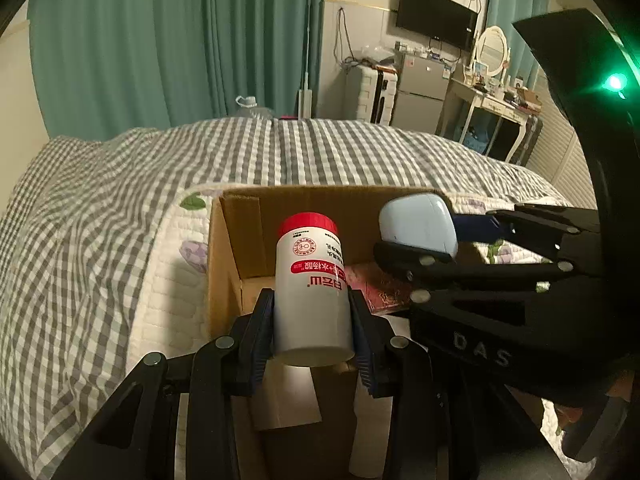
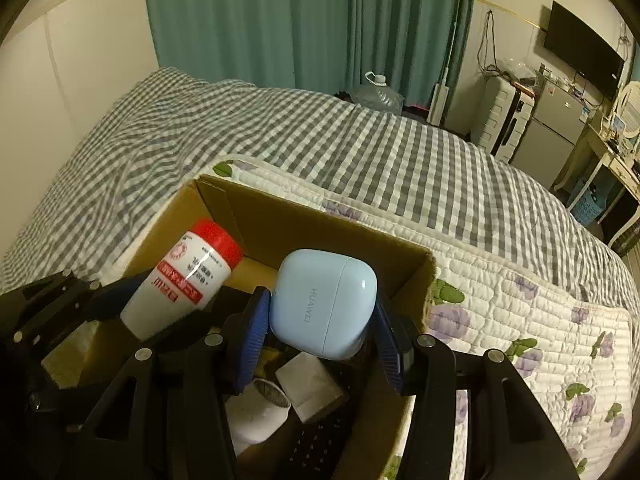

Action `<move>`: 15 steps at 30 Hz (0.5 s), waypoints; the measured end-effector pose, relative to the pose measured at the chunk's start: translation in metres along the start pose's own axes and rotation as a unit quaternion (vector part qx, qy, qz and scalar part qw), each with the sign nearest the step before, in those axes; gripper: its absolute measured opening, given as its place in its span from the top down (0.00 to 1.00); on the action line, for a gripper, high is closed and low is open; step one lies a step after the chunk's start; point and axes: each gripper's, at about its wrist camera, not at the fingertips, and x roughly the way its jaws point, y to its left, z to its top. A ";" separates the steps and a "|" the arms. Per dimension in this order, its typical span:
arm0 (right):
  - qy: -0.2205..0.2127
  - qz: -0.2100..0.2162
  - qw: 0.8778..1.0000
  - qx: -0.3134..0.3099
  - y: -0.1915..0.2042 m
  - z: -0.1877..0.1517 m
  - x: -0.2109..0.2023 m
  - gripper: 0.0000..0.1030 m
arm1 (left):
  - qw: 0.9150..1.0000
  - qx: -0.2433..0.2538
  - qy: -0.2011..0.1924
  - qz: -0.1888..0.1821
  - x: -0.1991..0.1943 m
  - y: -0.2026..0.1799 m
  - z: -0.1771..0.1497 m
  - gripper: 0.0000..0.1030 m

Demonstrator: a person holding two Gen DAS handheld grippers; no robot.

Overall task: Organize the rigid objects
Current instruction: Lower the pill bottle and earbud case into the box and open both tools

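My left gripper (image 1: 312, 332) is shut on a white bottle with a red cap (image 1: 310, 284) and holds it over an open cardboard box (image 1: 224, 256) on the bed. My right gripper (image 2: 320, 332) is shut on a light blue Huawei earbud case (image 2: 324, 304) above the same box (image 2: 416, 280). The case (image 1: 418, 222) and right gripper (image 1: 436, 240) show at the right of the left wrist view. The bottle (image 2: 184, 280) and left gripper (image 2: 72, 300) show at the left of the right wrist view.
Inside the box lie a red packet (image 1: 380, 286), a white block (image 2: 310, 384), a white cylinder (image 2: 260, 408) and a dark perforated item (image 2: 320, 444). The bed has a grey checked blanket (image 2: 320, 140) and a floral quilt (image 2: 520, 320). Furniture stands beyond.
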 end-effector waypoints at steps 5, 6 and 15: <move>-0.002 -0.007 1.000 0.010 -0.003 0.001 0.007 0.50 | 1.000 0.001 0.010 -0.001 0.008 0.001 0.000 0.64; 0.002 -0.002 1.000 0.016 -0.004 0.001 0.008 0.50 | 1.000 0.000 0.012 -0.002 0.009 0.002 0.000 0.64; -0.029 -0.019 0.999 0.027 -0.014 0.000 -0.016 0.37 | 1.000 0.002 -0.006 -0.007 0.000 -0.004 0.010 0.49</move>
